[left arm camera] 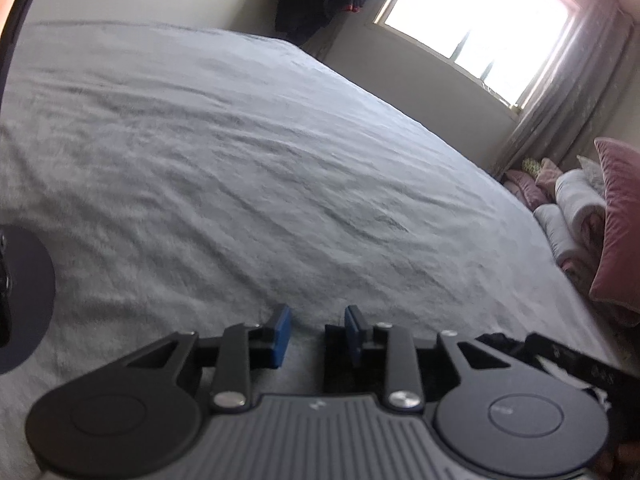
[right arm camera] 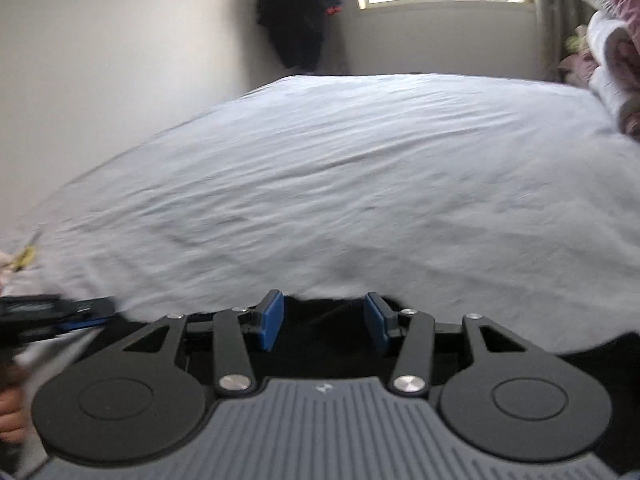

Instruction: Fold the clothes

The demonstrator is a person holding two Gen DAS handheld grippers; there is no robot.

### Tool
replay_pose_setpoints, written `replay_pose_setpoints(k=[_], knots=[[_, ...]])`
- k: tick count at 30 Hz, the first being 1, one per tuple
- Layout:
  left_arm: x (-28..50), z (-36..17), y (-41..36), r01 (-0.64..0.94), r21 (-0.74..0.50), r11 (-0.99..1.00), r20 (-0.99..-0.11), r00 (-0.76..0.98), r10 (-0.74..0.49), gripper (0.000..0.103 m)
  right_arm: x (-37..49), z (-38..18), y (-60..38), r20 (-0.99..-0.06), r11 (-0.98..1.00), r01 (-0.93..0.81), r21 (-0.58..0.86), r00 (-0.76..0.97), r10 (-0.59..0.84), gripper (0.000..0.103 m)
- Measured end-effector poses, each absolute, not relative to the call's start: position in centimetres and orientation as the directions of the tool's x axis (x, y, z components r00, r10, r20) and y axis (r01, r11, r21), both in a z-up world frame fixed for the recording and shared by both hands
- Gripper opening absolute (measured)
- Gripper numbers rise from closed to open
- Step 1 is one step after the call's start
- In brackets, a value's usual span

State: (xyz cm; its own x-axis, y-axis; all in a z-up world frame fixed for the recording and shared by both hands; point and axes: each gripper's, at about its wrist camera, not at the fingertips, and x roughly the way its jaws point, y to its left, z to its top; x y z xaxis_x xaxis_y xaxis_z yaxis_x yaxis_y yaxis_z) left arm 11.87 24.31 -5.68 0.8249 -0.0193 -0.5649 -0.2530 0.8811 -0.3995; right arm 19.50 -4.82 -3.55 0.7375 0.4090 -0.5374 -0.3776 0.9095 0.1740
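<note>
Blue-padded fingers (left arm camera: 318,334) of the left gripper stand apart with nothing between them; those of the right gripper (right arm camera: 324,324) gape wider, also empty. Dark fabric (right arm camera: 328,344) lies directly beneath the right gripper at the bed's near edge, likely the garment. Beyond stretches the grey bed (left arm camera: 240,168). Folded or unfolded cannot be told, so no step can be assigned

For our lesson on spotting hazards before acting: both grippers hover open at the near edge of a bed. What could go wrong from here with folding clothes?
1. The dark garment lies low beneath the open right gripper, largely hidden, so a grasp may miss it or pinch the grey bedsheet instead.
2. The left gripper sits close beside the right one; they might collide.
</note>
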Motion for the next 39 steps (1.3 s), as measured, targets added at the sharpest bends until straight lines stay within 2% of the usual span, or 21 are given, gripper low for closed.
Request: replay_pose_setpoints(k=[4,6,7,8,10,12,15,17,19,20,22,24,27,29,30,31,32,33,35,39], knots=[[11.7,-6.0,23.7,-0.247,-0.346,0.905,-0.558,0.830,0.013,0.018,20.5,-5.3,-5.2,-0.553,0.922,-0.354,0.154,0.743,0.377,0.050],[11.7,-6.1,23.5,-0.243,-0.332,0.911,-0.553,0.833,0.021,0.002,20.4,-5.7,-5.3,-0.538,0.923,-0.354,0.148,0.755,0.376,0.047],[11.7,-6.2,23.4,-0.241,-0.329,0.913,-0.551,0.834,0.022,0.000,20.4,-5.6,-5.4,-0.536,0.924,-0.352,0.148,0.757,0.374,0.031],[11.7,-6.2,23.3,-0.240,-0.325,0.915,-0.548,0.836,0.025,0.000,20.3,-5.6,-5.5,-0.536,0.925,-0.350,0.148,0.758,0.373,0.023],[11.5,-5.8,22.9,-0.268,-0.291,0.918,-0.538,0.840,0.074,0.000,20.5,-5.5,-6.1,-0.525,0.914,-0.360,0.188,0.749,0.404,0.014],[11.0,-5.0,22.7,-0.299,-0.255,0.920,-0.504,0.853,0.137,0.000,20.4,-5.3,-6.9,-0.502,0.907,-0.354,0.227,0.756,0.420,0.012],[10.5,-4.4,23.2,-0.343,-0.229,0.911,-0.463,0.862,0.208,0.000,19.7,-4.0,-7.1,-0.421,0.918,-0.342,0.199,0.816,0.395,0.012],[10.4,-4.1,23.7,-0.370,-0.220,0.903,-0.447,0.861,0.244,0.000,19.7,-4.1,-6.4,-0.422,0.926,-0.341,0.160,0.825,0.377,0.012],[10.7,-4.5,24.6,-0.352,-0.292,0.889,-0.493,0.852,0.176,0.000,19.8,-4.2,-5.8,-0.426,0.933,-0.340,0.120,0.831,0.358,0.012],[10.8,-4.7,25.0,-0.345,-0.327,0.880,-0.514,0.846,0.140,0.000,20.3,-4.7,-5.5,-0.460,0.935,-0.337,0.112,0.816,0.349,0.012],[11.1,-5.0,25.2,-0.324,-0.371,0.870,-0.533,0.842,0.086,0.007,21.1,-5.4,-5.1,-0.516,0.936,-0.334,0.109,0.786,0.341,0.015],[11.3,-5.2,24.8,-0.299,-0.393,0.870,-0.536,0.843,0.048,0.035,21.1,-5.3,-5.5,-0.510,0.931,-0.339,0.132,0.783,0.357,0.019],[11.6,-5.5,24.2,-0.261,-0.425,0.867,-0.539,0.842,-0.011,0.043,21.1,-5.4,-5.9,-0.513,0.927,-0.340,0.161,0.774,0.372,0.020],[11.8,-5.6,23.4,-0.244,-0.414,0.877,-0.541,0.841,-0.021,0.043,21.0,-5.3,-6.0,-0.514,0.925,-0.342,0.167,0.770,0.378,0.021],[11.9,-5.7,22.8,-0.240,-0.393,0.888,-0.543,0.840,-0.013,0.031,21.0,-5.3,-6.0,-0.514,0.924,-0.343,0.168,0.769,0.379,0.021],[12.0,-5.7,22.3,-0.246,-0.362,0.899,-0.550,0.835,0.007,0.011,20.8,-5.3,-6.0,-0.515,0.924,-0.344,0.167,0.769,0.379,0.021],[12.1,-5.7,22.1,-0.260,-0.336,0.905,-0.552,0.833,0.034,0.002,20.8,-5.2,-6.0,-0.516,0.923,-0.347,0.163,0.768,0.380,0.021],[12.2,-5.7,22.0,-0.274,-0.311,0.910,-0.554,0.830,0.060,0.002,20.9,-5.2,-5.9,-0.518,0.923,-0.351,0.159,0.766,0.381,0.021],[12.4,-5.7,21.6,-0.301,-0.259,0.918,-0.555,0.824,0.113,0.002,20.7,-5.1,-5.8,-0.509,0.923,-0.355,0.150,0.772,0.380,0.014],[12.8,-5.6,21.0,-0.355,-0.155,0.922,-0.549,0.807,0.218,0.002,19.8,-4.1,-5.9,-0.416,0.929,-0.344,0.138,0.831,0.370,0.012]])
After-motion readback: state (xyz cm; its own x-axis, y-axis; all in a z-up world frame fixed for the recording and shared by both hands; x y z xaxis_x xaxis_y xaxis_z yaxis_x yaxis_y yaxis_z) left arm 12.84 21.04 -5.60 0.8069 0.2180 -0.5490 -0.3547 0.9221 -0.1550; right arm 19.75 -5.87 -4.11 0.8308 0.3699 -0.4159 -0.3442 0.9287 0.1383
